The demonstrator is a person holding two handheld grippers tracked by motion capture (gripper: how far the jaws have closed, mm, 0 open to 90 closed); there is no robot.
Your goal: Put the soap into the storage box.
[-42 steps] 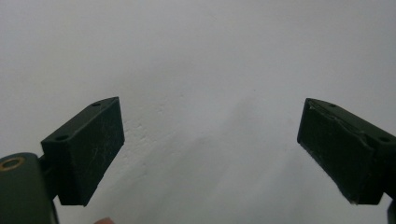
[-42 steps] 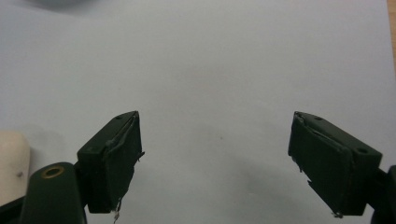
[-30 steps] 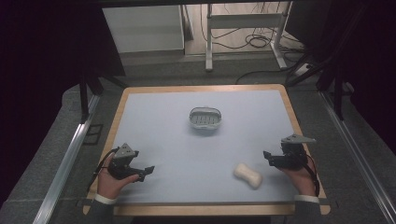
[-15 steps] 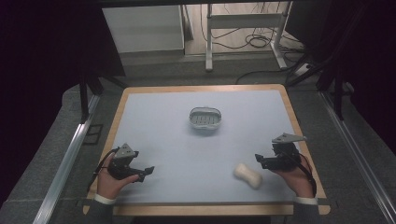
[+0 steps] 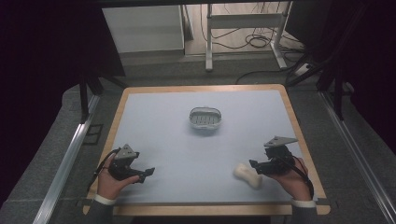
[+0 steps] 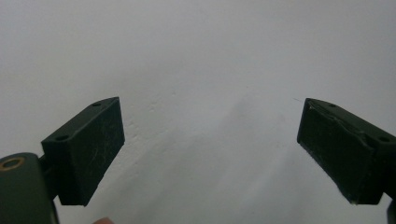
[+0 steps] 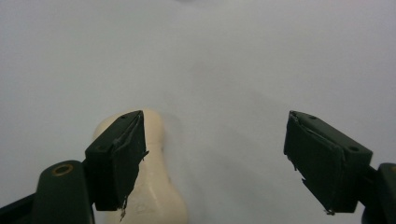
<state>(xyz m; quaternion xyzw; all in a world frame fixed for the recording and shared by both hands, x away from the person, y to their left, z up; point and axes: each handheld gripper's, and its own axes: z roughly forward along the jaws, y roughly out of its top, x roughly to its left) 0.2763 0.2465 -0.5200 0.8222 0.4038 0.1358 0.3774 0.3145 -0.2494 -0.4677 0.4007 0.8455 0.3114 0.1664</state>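
Observation:
A cream, waisted soap-like bar lies on the pale blue table mat near the front right. My right gripper is open just right of it, jaws pointing left; in the right gripper view the bar sits beside and partly behind the left jaw, not between the jaws. At the middle of the mat stands a small grey slotted dish. My left gripper rests low at the front left, open, with bare mat between its jaws.
The mat lies on a wooden table with a raised light-wood border. Metal rails run along both sides on the grey floor. A desk frame and cables stand beyond the far edge.
My right gripper has moved down and left toward the cream bar, ending close beside it. The left gripper, the bar and the dish have stayed put.

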